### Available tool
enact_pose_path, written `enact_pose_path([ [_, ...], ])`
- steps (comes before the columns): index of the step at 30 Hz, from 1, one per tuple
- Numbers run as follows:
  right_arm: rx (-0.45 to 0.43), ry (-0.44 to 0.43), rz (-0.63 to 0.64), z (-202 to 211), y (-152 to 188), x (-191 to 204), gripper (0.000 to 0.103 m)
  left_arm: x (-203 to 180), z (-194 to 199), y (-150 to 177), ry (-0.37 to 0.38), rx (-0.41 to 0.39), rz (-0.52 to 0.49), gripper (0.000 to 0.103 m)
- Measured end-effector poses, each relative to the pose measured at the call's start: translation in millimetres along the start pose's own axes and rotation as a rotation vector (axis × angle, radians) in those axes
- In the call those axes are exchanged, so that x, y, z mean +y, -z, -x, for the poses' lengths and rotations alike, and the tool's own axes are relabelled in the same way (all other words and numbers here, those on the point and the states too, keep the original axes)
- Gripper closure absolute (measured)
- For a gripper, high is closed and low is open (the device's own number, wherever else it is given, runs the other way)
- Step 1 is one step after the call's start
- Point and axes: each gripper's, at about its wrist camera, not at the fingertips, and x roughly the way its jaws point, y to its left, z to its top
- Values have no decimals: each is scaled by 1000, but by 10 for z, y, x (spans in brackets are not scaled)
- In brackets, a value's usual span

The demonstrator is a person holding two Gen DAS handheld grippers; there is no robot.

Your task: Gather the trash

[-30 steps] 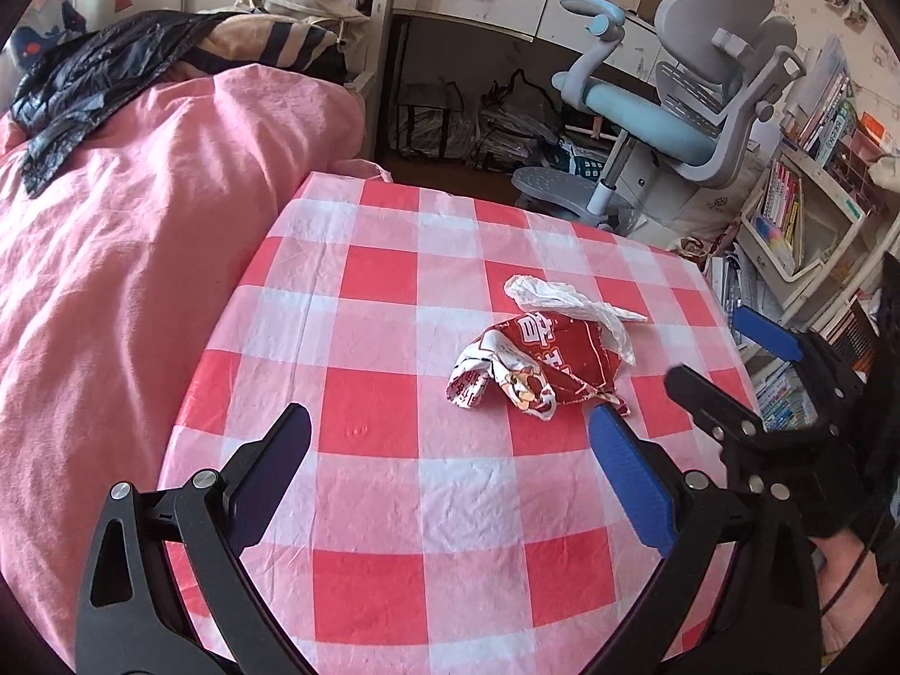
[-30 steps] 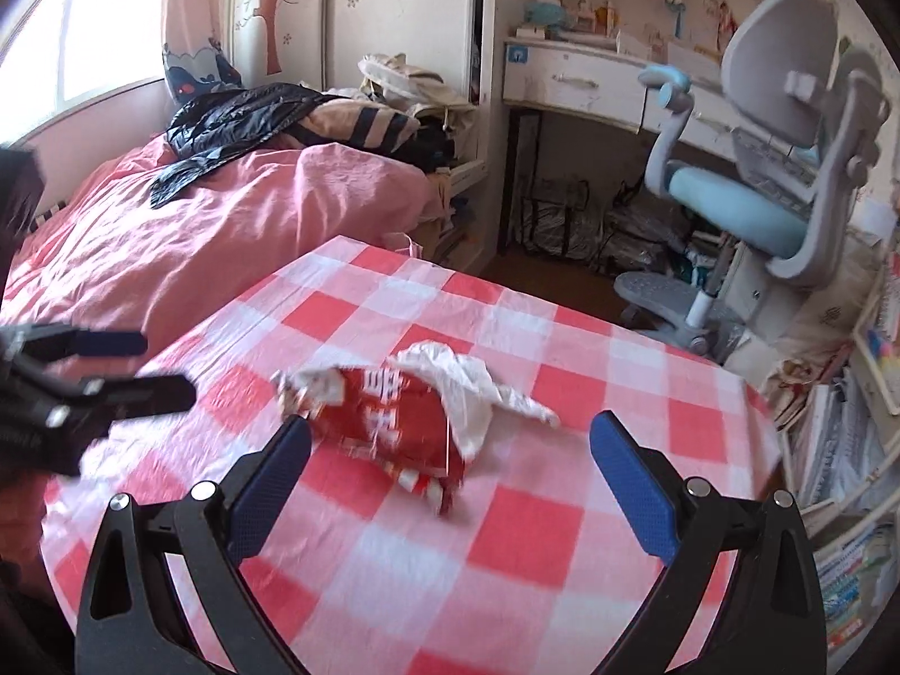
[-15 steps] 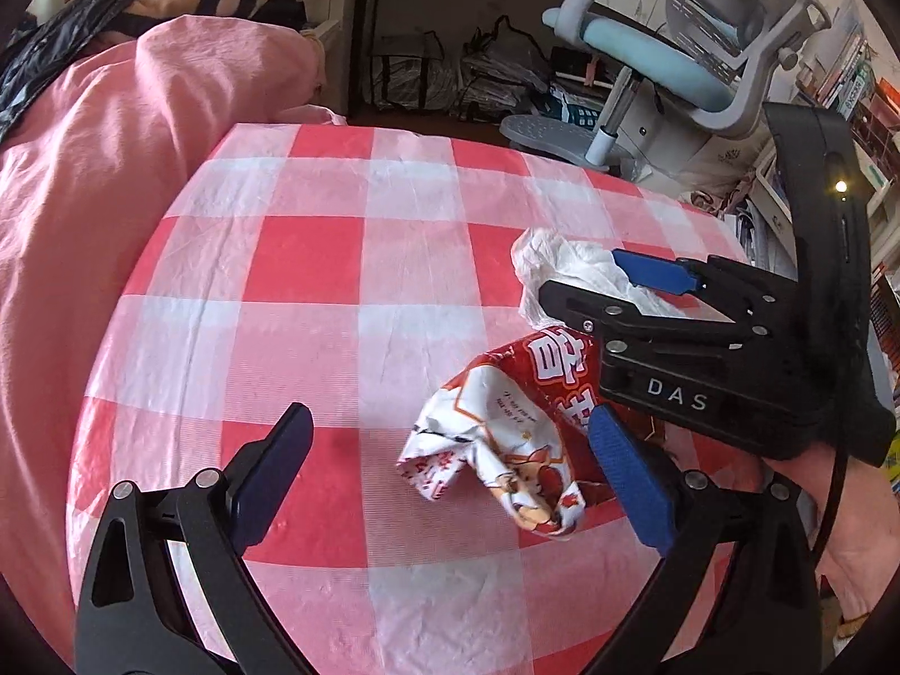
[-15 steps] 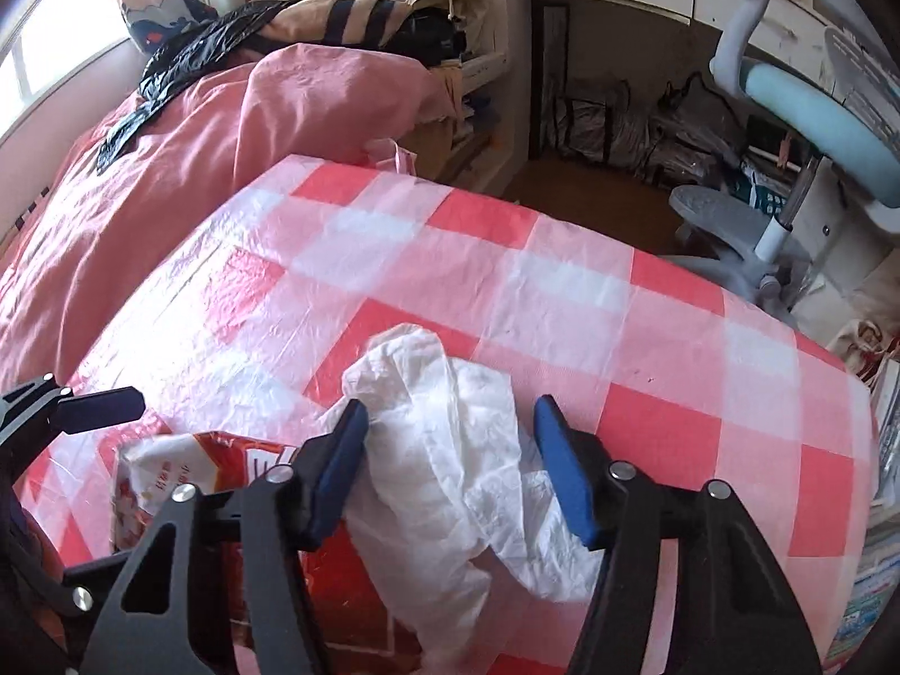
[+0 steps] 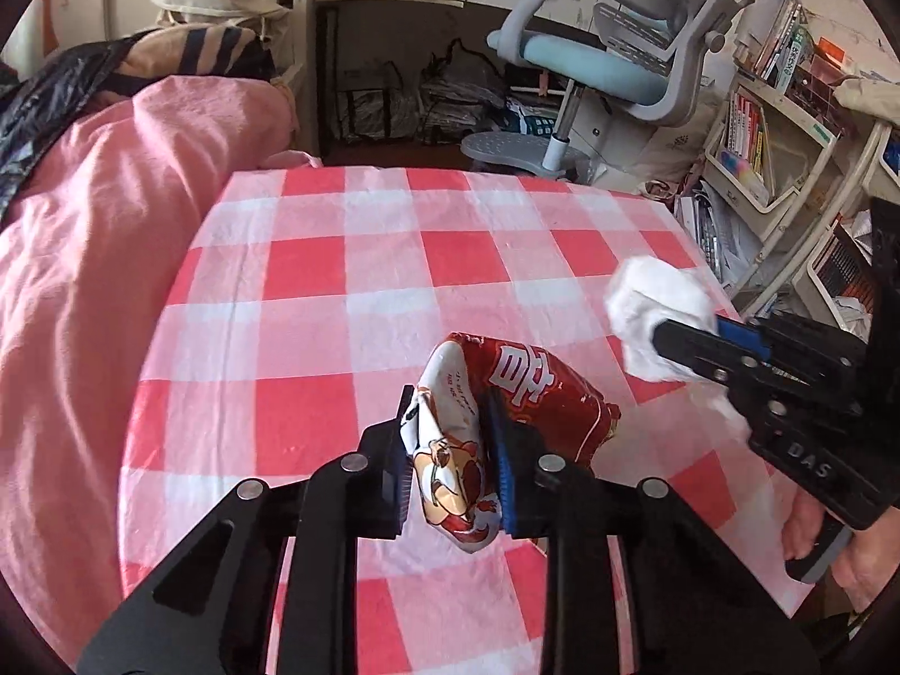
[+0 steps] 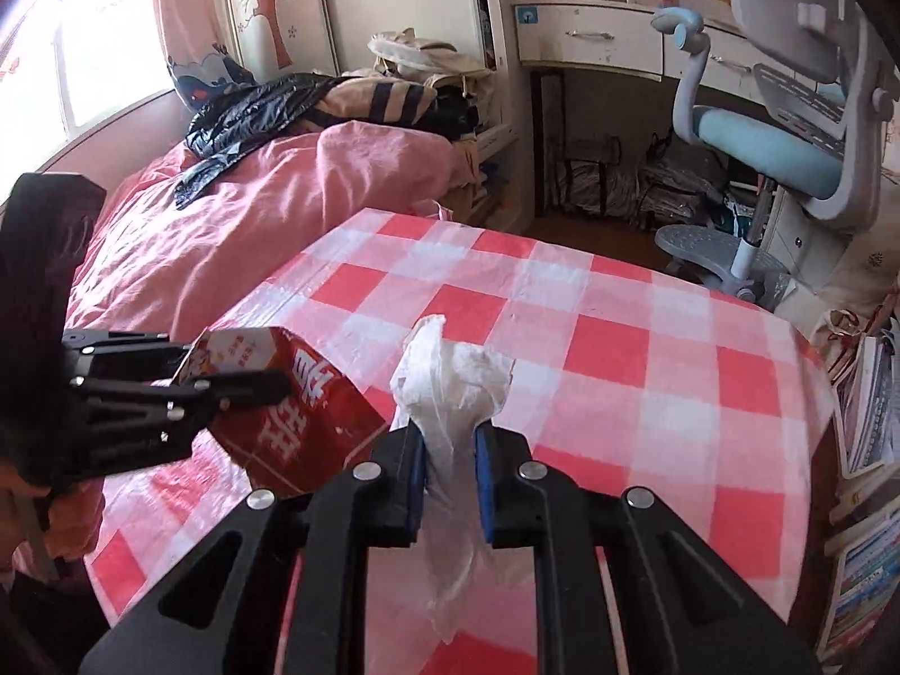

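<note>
A crumpled red and white snack bag (image 5: 506, 394) hangs just above the checked tablecloth (image 5: 315, 292). My left gripper (image 5: 450, 439) is closing, its blue pads pressed on the bag's white end. A crumpled white plastic bag (image 6: 450, 388) is pinched between the pads of my right gripper (image 6: 448, 461), which is also closing; its loose tail hangs below the fingers. In the left wrist view the right gripper (image 5: 683, 346) comes in from the right with the white plastic bag (image 5: 652, 309). In the right wrist view the left gripper (image 6: 242, 377) holds the snack bag (image 6: 298, 422) at the left.
A bed with a pink cover (image 5: 95, 236) borders the table's left side, with a black plastic bag (image 6: 247, 112) on it. A grey and blue desk chair (image 5: 619, 56) stands beyond the table. Bookshelves (image 5: 776, 140) line the right. A hand (image 5: 815, 540) grips the right tool.
Both grippers moved in over the trash and shut: the left on the snack bag, the right on the white plastic bag. Both items now hang off the cloth and apart.
</note>
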Motion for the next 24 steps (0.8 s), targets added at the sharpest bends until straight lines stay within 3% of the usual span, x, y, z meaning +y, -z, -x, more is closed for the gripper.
enact_pose_path([
  [6, -71, 12, -12, 660, 297, 210, 87, -5, 689, 233, -56, -94, 16, 81],
  [12, -129, -1, -46, 961, 492, 296, 87, -35, 1267, 554, -96, -166, 49, 81],
  [24, -192, 35, 35, 1104, 577, 469, 86, -239, 1593, 647, -127, -245, -28, 81],
])
